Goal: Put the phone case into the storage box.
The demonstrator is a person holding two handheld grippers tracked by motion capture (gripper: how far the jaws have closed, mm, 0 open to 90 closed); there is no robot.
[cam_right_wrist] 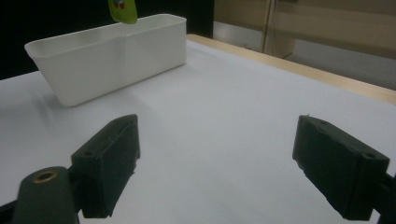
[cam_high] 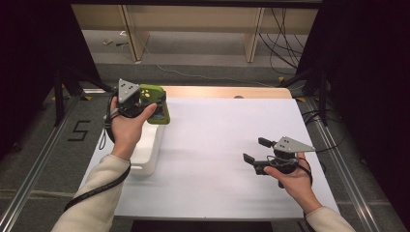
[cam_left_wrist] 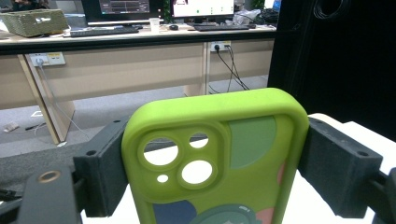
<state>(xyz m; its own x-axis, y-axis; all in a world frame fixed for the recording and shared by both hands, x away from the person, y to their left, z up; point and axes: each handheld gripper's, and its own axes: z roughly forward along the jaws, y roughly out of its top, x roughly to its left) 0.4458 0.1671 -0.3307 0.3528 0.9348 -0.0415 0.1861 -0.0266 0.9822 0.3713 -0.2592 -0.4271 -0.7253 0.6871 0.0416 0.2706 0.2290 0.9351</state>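
A lime-green phone case (cam_high: 155, 103) with camera cut-outs is held upright above the far end of a white bin (cam_high: 146, 150). My left gripper (cam_high: 150, 102) is shut on it; in the left gripper view the case (cam_left_wrist: 224, 158) fills the gap between both black pads (cam_left_wrist: 100, 170), pressed at its two sides. My right gripper (cam_high: 256, 151) hovers low over the white table (cam_high: 217, 140) at the right, open, with nothing between its jaws (cam_right_wrist: 215, 163). In the right gripper view the bin (cam_right_wrist: 112, 56) stands ahead, with the case's lower end (cam_right_wrist: 122, 11) hanging above it.
The white bin lies along the table's left edge. A wooden strip (cam_high: 227, 92) borders the far edge. Beyond it are a grey floor, desk legs and cables (cam_high: 280, 43). Black frames stand at both sides.
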